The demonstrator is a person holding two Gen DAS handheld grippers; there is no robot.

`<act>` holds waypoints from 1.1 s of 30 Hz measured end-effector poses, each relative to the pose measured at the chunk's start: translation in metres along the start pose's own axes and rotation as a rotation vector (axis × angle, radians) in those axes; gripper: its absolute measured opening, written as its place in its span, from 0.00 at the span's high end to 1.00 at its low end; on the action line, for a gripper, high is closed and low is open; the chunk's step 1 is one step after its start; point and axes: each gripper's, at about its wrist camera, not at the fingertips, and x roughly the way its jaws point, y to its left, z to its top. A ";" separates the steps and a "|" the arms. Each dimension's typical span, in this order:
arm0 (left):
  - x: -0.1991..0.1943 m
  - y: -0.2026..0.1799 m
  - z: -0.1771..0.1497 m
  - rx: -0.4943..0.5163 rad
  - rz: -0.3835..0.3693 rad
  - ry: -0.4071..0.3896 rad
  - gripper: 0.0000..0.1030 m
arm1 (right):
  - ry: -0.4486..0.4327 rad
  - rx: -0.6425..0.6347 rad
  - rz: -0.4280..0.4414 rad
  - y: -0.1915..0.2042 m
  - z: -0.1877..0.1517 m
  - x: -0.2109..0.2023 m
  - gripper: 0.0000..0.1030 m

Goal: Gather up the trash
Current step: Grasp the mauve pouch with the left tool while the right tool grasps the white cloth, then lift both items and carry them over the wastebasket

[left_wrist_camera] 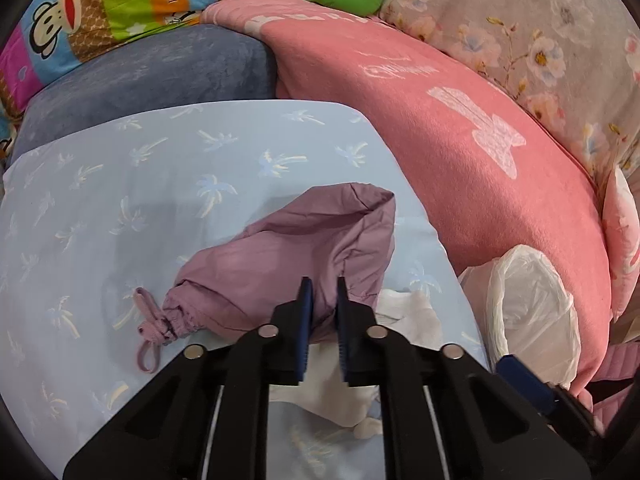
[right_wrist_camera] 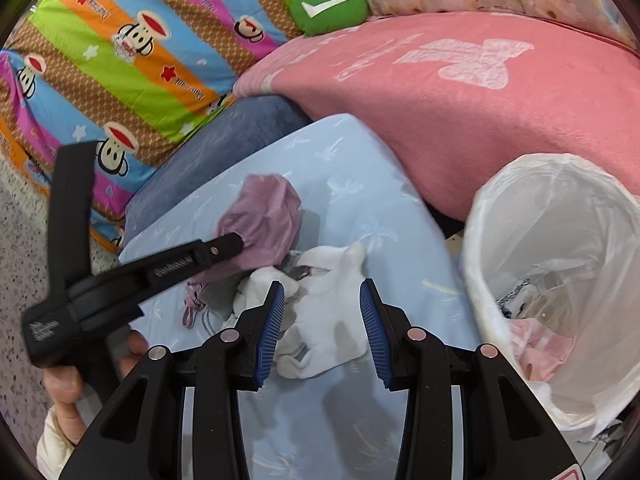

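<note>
A light blue cushion (left_wrist_camera: 168,184) printed with pale palm trees serves as the work surface, lying over a dusty-blue upholstered seat (left_wrist_camera: 152,76). Behind it a pink blanket (left_wrist_camera: 480,184) with a white bow motif bulges up, and past that lie a floral quilt (left_wrist_camera: 540,32), a green plush with a white tick (right_wrist_camera: 328,6) and a striped bedcover with cartoon monkey faces (right_wrist_camera: 120,52). Speckled flooring (right_wrist_camera: 24,216) shows at the left edge of the right wrist view.

On the cushion a mauve drawstring pouch (left_wrist_camera: 288,248) lies beside crumpled white tissue (right_wrist_camera: 332,308). The left gripper (left_wrist_camera: 322,288) has its blue pads pinched onto the pouch's fabric. The right gripper (right_wrist_camera: 322,300) hovers over the tissue with its fingers apart and nothing visibly clamped. A white-lined waste bin (right_wrist_camera: 500,208) stands just right of the cushion, with scraps already inside.
</note>
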 end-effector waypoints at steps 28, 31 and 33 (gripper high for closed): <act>-0.091 0.035 0.013 -0.082 -0.005 -0.174 0.93 | -0.011 -0.090 0.102 0.065 -0.002 0.006 0.94; -0.101 0.026 0.013 -0.070 -0.021 -0.189 0.93 | -0.058 -0.091 0.112 0.067 0.004 -0.016 0.94; -0.109 0.017 0.013 -0.055 -0.031 -0.205 0.93 | -0.091 -0.088 0.117 0.066 0.008 -0.033 0.94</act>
